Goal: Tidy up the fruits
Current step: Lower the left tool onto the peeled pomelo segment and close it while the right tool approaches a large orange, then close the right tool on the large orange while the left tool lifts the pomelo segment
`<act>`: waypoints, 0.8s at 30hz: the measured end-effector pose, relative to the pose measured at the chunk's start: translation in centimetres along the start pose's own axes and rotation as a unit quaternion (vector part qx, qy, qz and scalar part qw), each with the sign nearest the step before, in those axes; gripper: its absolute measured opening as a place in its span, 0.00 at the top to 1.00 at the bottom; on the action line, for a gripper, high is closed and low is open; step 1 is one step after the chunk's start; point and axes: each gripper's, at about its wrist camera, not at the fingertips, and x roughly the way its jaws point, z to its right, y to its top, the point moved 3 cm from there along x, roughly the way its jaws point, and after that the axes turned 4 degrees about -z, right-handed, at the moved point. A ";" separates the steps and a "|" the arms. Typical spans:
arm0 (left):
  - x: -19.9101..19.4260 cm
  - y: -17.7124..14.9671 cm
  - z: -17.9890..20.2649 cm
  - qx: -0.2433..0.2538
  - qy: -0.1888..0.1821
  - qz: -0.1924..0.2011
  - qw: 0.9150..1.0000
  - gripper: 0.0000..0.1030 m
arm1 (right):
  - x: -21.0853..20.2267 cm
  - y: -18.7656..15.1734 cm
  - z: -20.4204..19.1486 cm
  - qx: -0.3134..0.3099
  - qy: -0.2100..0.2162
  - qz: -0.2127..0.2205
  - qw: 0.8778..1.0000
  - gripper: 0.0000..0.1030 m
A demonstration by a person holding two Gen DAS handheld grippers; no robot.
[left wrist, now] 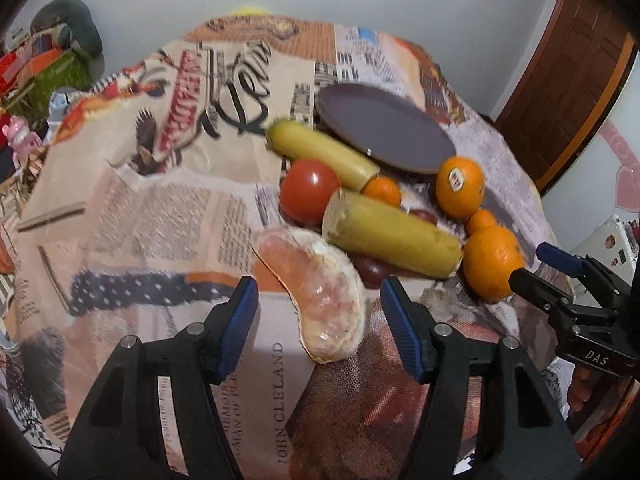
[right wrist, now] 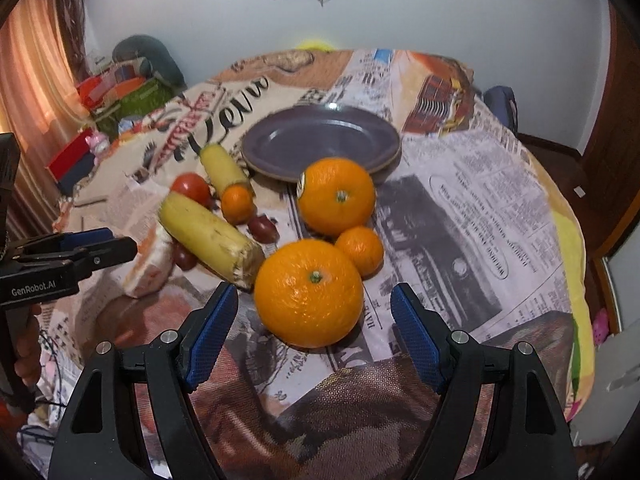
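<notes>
My left gripper (left wrist: 318, 300) is open around a peeled pomelo wedge (left wrist: 320, 296) lying on the table. My right gripper (right wrist: 314, 308) is open around a big orange (right wrist: 309, 293), not touching it. Behind it lie a small orange (right wrist: 360, 249) and a stickered orange (right wrist: 337, 195). Two banana pieces (right wrist: 210, 236) (right wrist: 225, 168), a tomato (right wrist: 192, 189), another small orange (right wrist: 237, 202) and dark grapes (right wrist: 262, 229) lie left of these. An empty purple plate (right wrist: 320, 142) sits behind the fruit. The right gripper also shows in the left wrist view (left wrist: 536, 268).
The round table is covered by a newspaper-print cloth (right wrist: 460, 208). Clutter of boxes and bags (right wrist: 120, 92) stands beyond its far left edge. A wooden door (left wrist: 560, 80) is at the right.
</notes>
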 end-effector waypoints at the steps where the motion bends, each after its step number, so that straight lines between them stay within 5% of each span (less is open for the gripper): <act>1: 0.5 -0.1 0.0 -0.001 -0.001 -0.006 1.000 0.38 | 0.2 -0.1 0.0 -0.001 0.000 -0.003 1.000 0.26; 15: 3.2 -0.1 -0.3 0.003 -0.001 -0.011 1.000 0.39 | 2.9 -0.6 0.1 0.013 0.032 -0.041 0.999 0.32; 19: 2.8 -0.3 -0.3 -0.004 -0.004 -0.012 1.000 0.53 | 2.6 -0.8 -0.1 0.012 0.023 -0.036 0.999 0.36; 24: 1.9 -1.2 -0.9 -0.012 -0.012 -0.017 1.000 0.57 | 2.2 -1.0 0.0 0.016 0.019 -0.035 0.999 0.37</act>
